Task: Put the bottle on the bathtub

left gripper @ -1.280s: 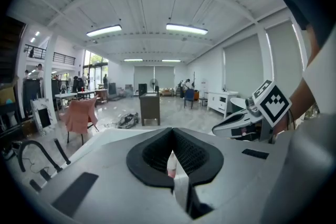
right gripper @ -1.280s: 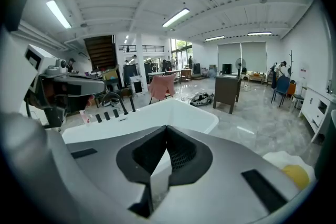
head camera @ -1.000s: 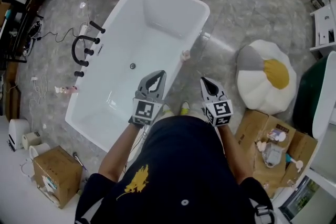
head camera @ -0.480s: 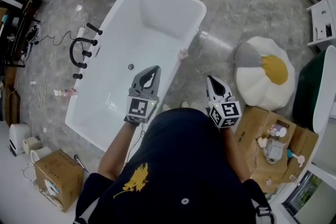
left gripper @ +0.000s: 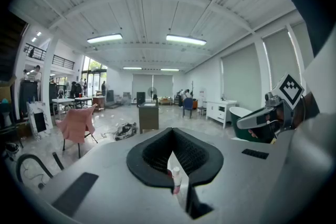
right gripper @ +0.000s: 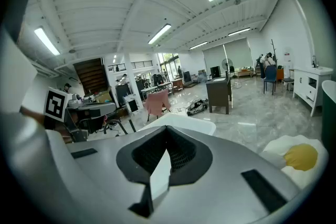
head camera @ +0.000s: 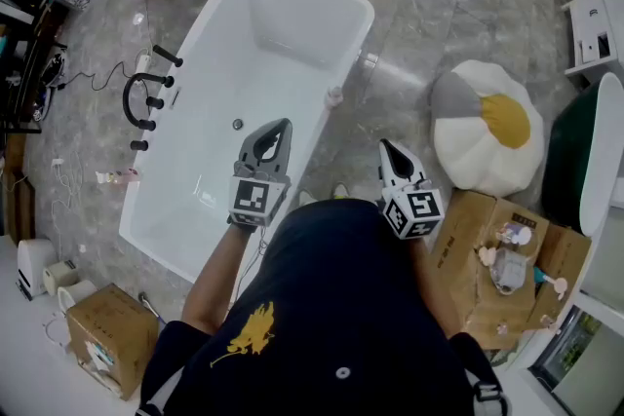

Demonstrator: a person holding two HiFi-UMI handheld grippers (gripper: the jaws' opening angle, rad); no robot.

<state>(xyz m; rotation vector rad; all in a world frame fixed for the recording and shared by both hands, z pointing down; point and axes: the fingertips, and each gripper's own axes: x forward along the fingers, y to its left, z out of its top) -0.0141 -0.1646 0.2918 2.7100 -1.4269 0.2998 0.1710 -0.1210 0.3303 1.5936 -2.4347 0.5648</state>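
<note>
The white bathtub (head camera: 292, 24) lies at your 11 o'clock. Your left gripper (head camera: 284, 125) hangs just inside its right rim, claw clenched on nothing. The bottle (head camera: 334, 96) stands on that rim, at the left gripper's 2 o'clock and apart from it. Your right gripper (head camera: 384, 145), between the bottle's 4 and 5 o'clock, is clenched and empty over the floor (head camera: 409, 63).

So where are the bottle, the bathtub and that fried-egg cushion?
bottle (head camera: 334, 96): head view, on its small body, standing on the tub's right rim.
bathtub (head camera: 302, 19): head view, on the bare inner wall at the far end.
fried-egg cushion (head camera: 502, 122): head view, on the yellow yolk.
</note>
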